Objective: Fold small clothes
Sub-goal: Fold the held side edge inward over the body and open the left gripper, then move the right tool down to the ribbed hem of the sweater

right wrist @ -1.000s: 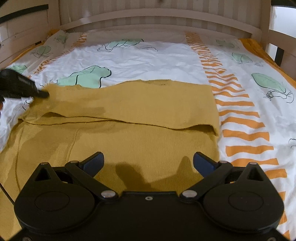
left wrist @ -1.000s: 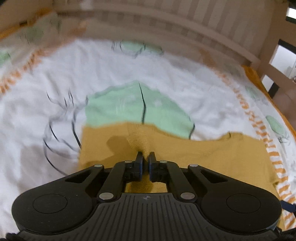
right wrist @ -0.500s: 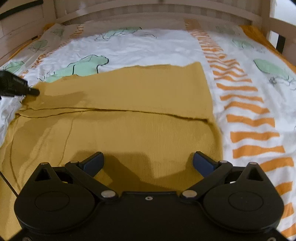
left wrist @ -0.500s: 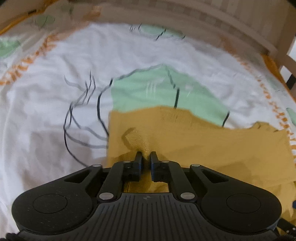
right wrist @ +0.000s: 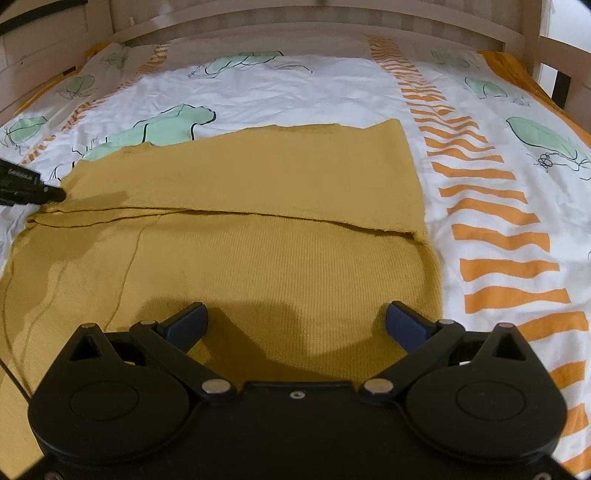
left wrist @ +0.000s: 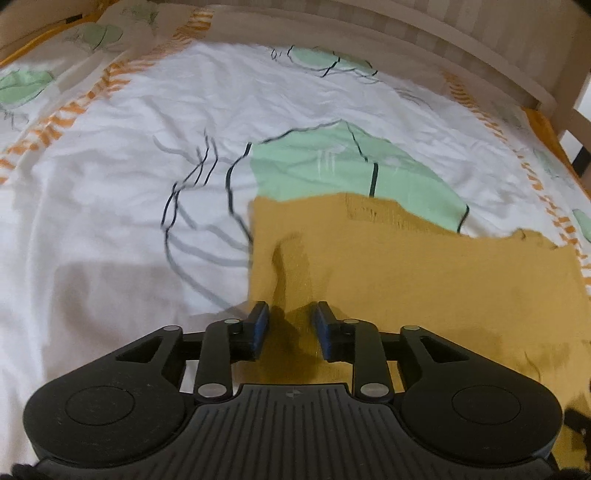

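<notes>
A mustard-yellow knit garment [right wrist: 258, 229] is lying spread on the bed's printed sheet [right wrist: 332, 85], which is white with green leaf shapes and orange striped bands. The garment is sitting toward the near, middle part of the bed, its right edge just beside one orange band. A flap of it is lying folded over toward the headboard [right wrist: 295, 22], the fold's lower edge running as a seam-like line across the garment from left to right.

The left gripper [left wrist: 289, 325] is hanging over the garment's left edge, close to where yellow cloth meets white sheet. Its jaws have just been opening and are now standing a narrow way apart; the cloth is lying flat beneath the gap, and the blue pads [left wrist: 260, 325] are not pressing on it. In the right wrist view the same gripper is showing only as a dark tip at the far left, touching or just beside the folded flap's left corner; which one cannot be told.

The right gripper [right wrist: 295, 321] is hovering above the garment's near portion, its jaws standing wide with nothing between them, casting a shadow onto the knit below.

The wooden bed frame [left wrist: 554, 96] is rising at the sheet's far edge.
</notes>
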Tool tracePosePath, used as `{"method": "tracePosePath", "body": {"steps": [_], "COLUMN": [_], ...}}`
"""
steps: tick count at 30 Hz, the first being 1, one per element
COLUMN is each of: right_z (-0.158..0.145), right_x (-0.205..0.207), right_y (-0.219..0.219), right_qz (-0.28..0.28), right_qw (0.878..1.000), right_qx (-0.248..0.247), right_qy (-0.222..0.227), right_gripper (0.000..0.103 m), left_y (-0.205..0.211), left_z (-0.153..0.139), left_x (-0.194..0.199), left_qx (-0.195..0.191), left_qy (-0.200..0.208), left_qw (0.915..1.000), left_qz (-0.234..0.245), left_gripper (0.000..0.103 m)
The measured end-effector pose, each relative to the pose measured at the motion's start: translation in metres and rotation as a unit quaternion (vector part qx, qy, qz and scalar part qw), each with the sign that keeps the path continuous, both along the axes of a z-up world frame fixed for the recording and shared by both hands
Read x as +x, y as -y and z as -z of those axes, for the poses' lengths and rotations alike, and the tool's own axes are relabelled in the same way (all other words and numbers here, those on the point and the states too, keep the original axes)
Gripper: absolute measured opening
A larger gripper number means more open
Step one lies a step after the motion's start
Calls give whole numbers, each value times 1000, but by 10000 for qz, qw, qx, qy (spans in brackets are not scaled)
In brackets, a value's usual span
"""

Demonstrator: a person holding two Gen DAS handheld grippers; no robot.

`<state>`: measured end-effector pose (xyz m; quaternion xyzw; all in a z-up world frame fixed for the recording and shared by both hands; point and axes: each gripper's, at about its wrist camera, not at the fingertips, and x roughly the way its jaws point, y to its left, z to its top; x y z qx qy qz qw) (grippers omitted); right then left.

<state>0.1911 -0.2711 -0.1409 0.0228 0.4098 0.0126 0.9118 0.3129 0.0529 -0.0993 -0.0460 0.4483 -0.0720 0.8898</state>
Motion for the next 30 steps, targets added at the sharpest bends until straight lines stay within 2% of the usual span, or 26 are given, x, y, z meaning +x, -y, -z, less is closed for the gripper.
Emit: {"method": "tracePosePath", "body": {"steps": [2,6,10,14,18,23,30], "right_z": [1,2,2,-3,-18,-45,-71], "right_x": [-1,-1,-4,-9,-23,-49,-97], "right_y": [-1,-1,-1,2,12,30,46], "right_qz": [-9,-32,-74,-119,-15,229,104], "right_qw": [10000,9999,9999,9998,9997,9950,9930], "right_qx": [-22,-72,-99,-124,222,966,1113], "right_qy": [25,75,118,46,-23,-60,-378], "right_gripper": [102,102,102,102,102,102,102], "left_y": [-6,-22,-30,-35,-33,-26,-25], "left_z": [0,2,-2,-6,-9,-13,-12], "left_x": [-12,-37,-69,-102,-132,-167,-208], "left_qx": [-39,-340,-291,-306,-337,-339,-710], "left_qy": [-82,-351,-374,-652,-824,-988,-1339], "left_qw": [9999,9984,9988,9974,9954,9919,9837], "left_qz": [-133,-285,-131,65,342,719,970], "left_gripper": [41,41,41,42,42,44,46]}}
